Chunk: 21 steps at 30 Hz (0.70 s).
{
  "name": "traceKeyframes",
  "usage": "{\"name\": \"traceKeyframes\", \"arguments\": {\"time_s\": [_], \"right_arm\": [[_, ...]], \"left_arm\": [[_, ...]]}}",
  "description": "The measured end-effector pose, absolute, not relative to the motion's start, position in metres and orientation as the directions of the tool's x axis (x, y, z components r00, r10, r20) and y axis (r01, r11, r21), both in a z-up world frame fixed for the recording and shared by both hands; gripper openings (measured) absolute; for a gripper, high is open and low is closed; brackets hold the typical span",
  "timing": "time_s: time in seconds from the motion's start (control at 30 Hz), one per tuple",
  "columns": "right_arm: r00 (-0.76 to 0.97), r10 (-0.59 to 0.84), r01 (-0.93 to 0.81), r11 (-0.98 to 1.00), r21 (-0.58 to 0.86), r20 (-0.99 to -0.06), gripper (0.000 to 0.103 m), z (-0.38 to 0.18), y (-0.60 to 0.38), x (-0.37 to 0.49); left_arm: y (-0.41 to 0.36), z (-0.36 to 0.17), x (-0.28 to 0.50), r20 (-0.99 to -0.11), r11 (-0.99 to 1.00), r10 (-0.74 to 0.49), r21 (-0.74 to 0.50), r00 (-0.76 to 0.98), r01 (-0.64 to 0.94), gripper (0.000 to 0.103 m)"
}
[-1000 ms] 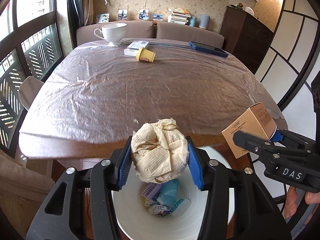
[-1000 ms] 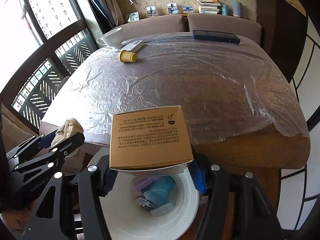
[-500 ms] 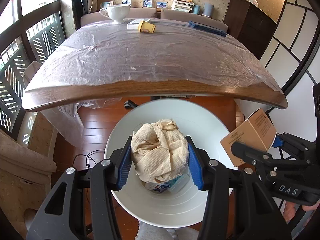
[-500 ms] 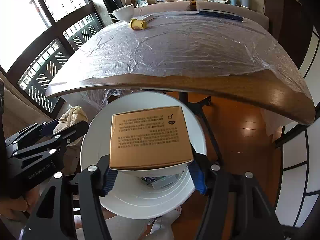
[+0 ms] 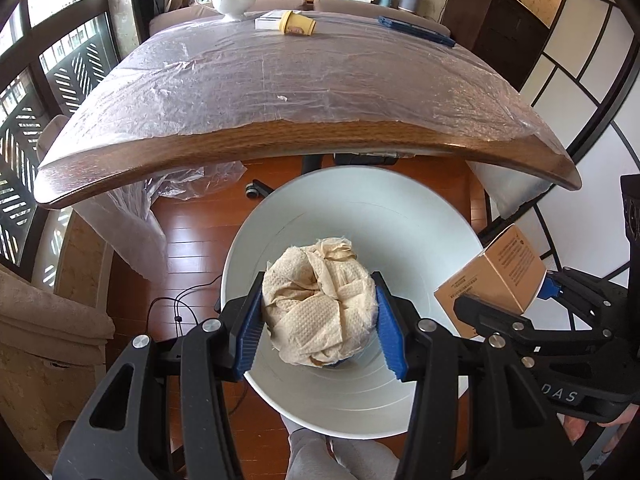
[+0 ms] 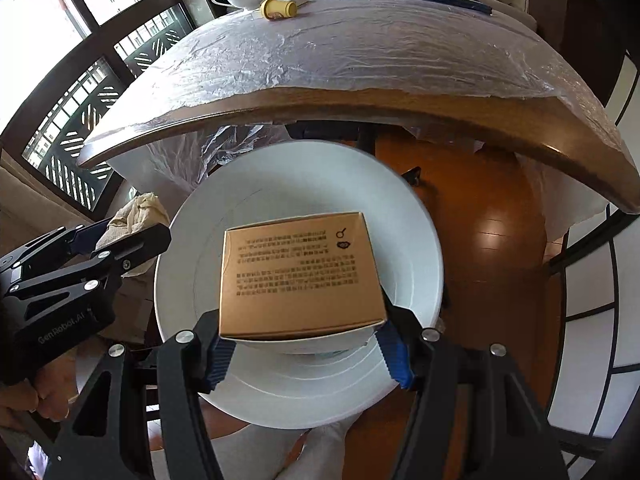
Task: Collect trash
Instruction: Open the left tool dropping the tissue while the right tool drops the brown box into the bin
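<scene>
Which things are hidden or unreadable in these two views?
- Bin contents: left wrist view, hidden by the paper wad.
- Bin bottom: right wrist view, covered by the cardboard box.
- Box print: too small to read.
- Right fingers' contact: under the box.

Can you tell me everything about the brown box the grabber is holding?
The box is plain brown cardboard, shaped like a short block, and looks closed. Its big top face has rows of small dark printed writing and two little symbols in one corner. The right gripper squeezes it between blue pads, one on each side. It sits almost flat, hanging in the air over the open white bin, not touching it. The left wrist view shows it from the side, tilted.
</scene>
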State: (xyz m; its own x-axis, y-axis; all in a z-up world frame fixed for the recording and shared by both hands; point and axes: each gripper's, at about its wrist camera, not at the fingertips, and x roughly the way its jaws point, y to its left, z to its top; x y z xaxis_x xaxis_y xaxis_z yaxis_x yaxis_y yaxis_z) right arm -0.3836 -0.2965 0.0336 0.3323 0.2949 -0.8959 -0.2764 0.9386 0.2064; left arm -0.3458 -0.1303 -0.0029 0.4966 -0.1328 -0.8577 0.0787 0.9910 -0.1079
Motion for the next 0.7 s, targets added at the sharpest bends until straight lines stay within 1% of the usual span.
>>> {"name": "traceKeyframes", "arguments": {"time_s": [0.4,0.57,0.63,0.67,0.7], "right_arm": [[0.317,0.263,-0.251,0.950,0.187,-0.911,0.061,0.021,-0.288,-0.385],[0.302,0.260,-0.248,0.950,0.187,-0.917,0.061,0.016,-0.286,-0.386],[0.296,0.263,-0.248,0.949,0.192,-0.918,0.062,0.016,-0.285,-0.387],[0.295,0.263,-0.247,0.950,0.193,-0.919,0.063,0.016,-0.284,-0.387],[0.295,0.263,-0.247,0.950,0.192,-0.919,0.067,0.016,-0.284,-0.387]], "left_arm": [[-0.129,-0.012,-0.343,-0.870,0.988,-0.144,-0.101,0.472,0.116,0.051],[-0.128,-0.015,-0.341,-0.876,0.985,-0.161,-0.117,0.455,0.124,0.052],[-0.128,-0.015,-0.339,-0.878,0.984,-0.168,-0.125,0.448,0.126,0.062],[-0.127,-0.014,-0.339,-0.876,0.985,-0.163,-0.121,0.454,0.120,0.072],[-0.126,-0.013,-0.340,-0.872,0.986,-0.161,-0.121,0.462,0.116,0.074]]}}
